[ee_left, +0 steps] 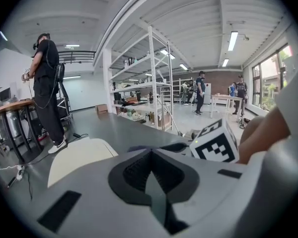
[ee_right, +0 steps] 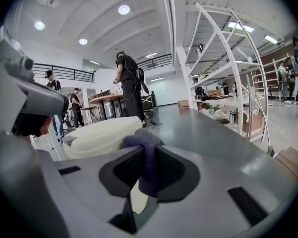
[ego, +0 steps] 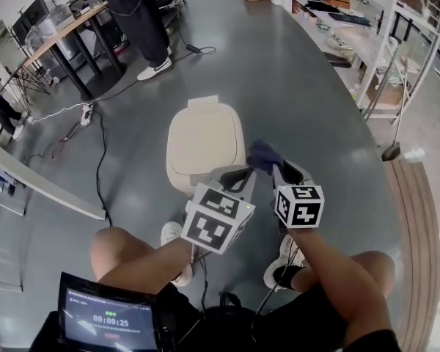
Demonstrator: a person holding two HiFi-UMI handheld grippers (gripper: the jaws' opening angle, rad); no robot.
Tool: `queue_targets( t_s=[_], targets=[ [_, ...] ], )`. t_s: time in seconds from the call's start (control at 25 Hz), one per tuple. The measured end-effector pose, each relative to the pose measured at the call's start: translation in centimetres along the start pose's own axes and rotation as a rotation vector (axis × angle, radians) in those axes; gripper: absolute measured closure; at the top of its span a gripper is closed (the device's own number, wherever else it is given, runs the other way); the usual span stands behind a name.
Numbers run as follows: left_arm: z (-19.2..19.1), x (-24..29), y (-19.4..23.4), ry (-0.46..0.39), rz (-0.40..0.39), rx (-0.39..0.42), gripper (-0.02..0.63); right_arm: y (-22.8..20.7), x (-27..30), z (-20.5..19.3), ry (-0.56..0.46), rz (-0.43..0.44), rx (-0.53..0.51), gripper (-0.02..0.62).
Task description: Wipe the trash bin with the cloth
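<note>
wiping is best done with the purple cloth (ego: 264, 155), now gripped by the right gripper (ee_right: 147, 152), pressed flat and slid slowly over the top of the cream trash bin (ego: 205, 139). the bin is seen on the grey floor (ego: 279, 72), just beside the cloth. the left gripper (ee_left: 150, 155) is closed on nothing and is best held aside.

trash bin (ego: 205, 141): cream, rounded lid shut, upright on grey floor (ego: 279, 72) | cloth (ego: 263, 155): purple, bunched, pinched between right gripper (ee_right: 145, 155) jaws, by bin's right rim
</note>
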State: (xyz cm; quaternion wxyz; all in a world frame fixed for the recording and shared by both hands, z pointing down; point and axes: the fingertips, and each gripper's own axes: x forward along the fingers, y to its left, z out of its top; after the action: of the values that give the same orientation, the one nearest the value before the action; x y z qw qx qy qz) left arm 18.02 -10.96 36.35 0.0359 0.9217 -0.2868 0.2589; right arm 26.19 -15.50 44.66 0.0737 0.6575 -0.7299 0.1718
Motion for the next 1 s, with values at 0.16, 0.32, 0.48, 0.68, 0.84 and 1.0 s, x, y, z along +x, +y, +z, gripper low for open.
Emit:
queue_targets(
  t_s=[0.16,0.32,0.48,0.68,0.84,1.0],
  targets=[
    [1.8,-0.1,1.0,-0.003,0.030,0.012,0.604,0.6,-0.4,0.3,-0.007,0.031,-0.011,0.526],
    [1.2,0.0,2.1,0.025,0.029,-0.037,0.604,1.5,0.7,-0.9,0.036,0.068,-0.008,0.526],
    [0.2,-0.1,1.5,0.056,0.016,-0.053,0.604,2.2,1.1,-2.8,0.085,0.126,-0.023,0.526],
    [-1.2,-0.1,0.3,0.100,-0.006,-0.042,0.604,2.3,1.2,-3.8,0.134,0.179,-0.034,0.526],
    [-2.4,0.4,-1.3,0.137,-0.037,-0.036,0.604,2.9,2.0,-4.9,0.174,0.193,-0.037,0.526],
    [-4.3,0.8,-2.3,0.175,-0.070,-0.029,0.604,4.5,3.9,-6.7,0.210,0.208,-0.088,0.526]
  ],
)
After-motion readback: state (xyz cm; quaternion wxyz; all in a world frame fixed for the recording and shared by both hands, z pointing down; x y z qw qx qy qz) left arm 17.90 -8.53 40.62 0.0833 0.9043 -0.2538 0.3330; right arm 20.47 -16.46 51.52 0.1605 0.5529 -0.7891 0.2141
